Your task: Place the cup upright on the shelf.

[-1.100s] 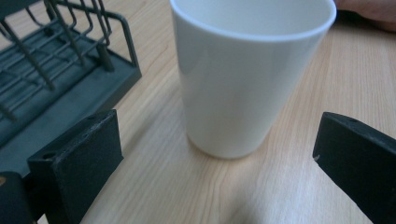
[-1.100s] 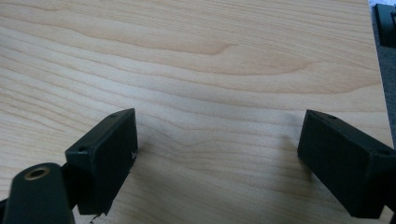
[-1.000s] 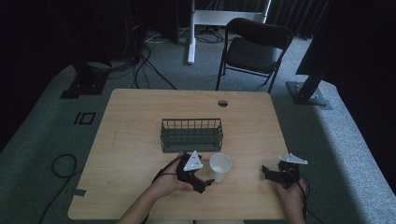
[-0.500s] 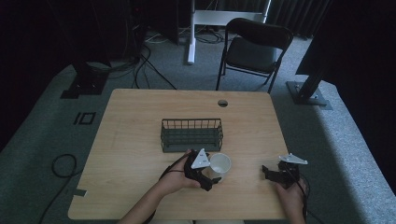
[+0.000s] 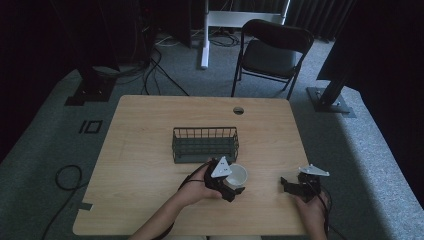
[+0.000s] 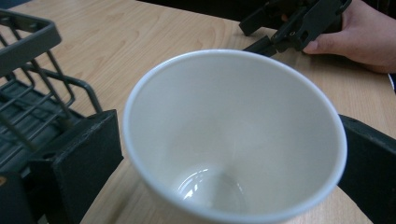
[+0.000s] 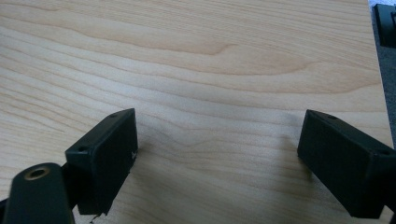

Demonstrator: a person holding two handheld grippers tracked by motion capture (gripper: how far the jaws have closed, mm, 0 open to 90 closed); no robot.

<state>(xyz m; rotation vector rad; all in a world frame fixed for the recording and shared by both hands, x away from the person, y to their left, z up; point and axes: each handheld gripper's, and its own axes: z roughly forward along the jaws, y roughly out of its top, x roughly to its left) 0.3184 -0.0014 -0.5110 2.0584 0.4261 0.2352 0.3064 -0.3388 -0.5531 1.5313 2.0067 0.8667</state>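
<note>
One white cup (image 6: 233, 140) stands on the table (image 5: 150, 130), just in front of the wire basket (image 5: 205, 144). The left gripper (image 5: 234, 185) brackets it, jaws spread either side, not yet pinching. The right gripper (image 5: 295, 186) rests apart, jaws wide, holding nothing. Grasp and transfer remain outstanding.

You have a plain white cup (image 6: 233, 140) between black jaws. Your table (image 5: 150, 125) is pale wood with wavy grain. The wire basket (image 5: 205, 143) is dark grey-green.

Black grippers (image 5: 231, 186), grey triangular plates
</note>
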